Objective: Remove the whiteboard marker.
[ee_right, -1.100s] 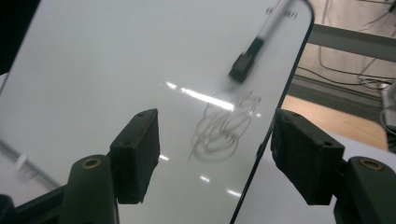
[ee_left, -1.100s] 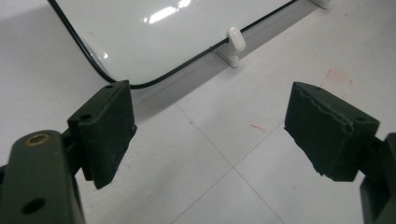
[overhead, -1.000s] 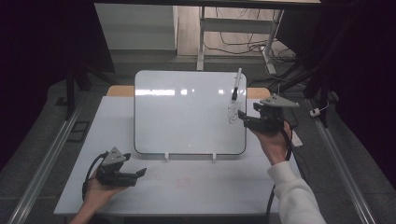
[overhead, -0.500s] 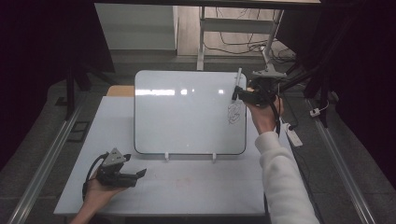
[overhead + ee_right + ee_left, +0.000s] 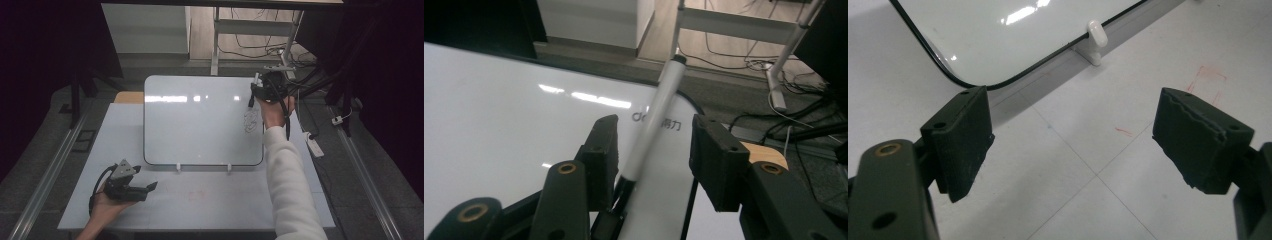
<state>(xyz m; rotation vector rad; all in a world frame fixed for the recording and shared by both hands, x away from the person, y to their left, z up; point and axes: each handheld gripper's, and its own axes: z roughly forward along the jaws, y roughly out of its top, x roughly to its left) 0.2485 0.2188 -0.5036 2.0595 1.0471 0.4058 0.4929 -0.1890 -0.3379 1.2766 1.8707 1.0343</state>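
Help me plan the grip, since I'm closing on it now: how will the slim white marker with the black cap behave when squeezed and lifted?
The slim white marker with the black cap looks straight and rigid, so it should stay stiff. Its round, smooth barrel could slip or swivel between the right gripper pads, which have just been closing around it. Dropped on the glossy whiteboard, it would probably roll.

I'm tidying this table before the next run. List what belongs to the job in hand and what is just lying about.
In the job: marker, between the jaws of the right gripper, which have just been closing; whiteboard; scribble on it.
Lying about: left gripper, open, idle on the table; wooden board behind the whiteboard; white strip on the floor.
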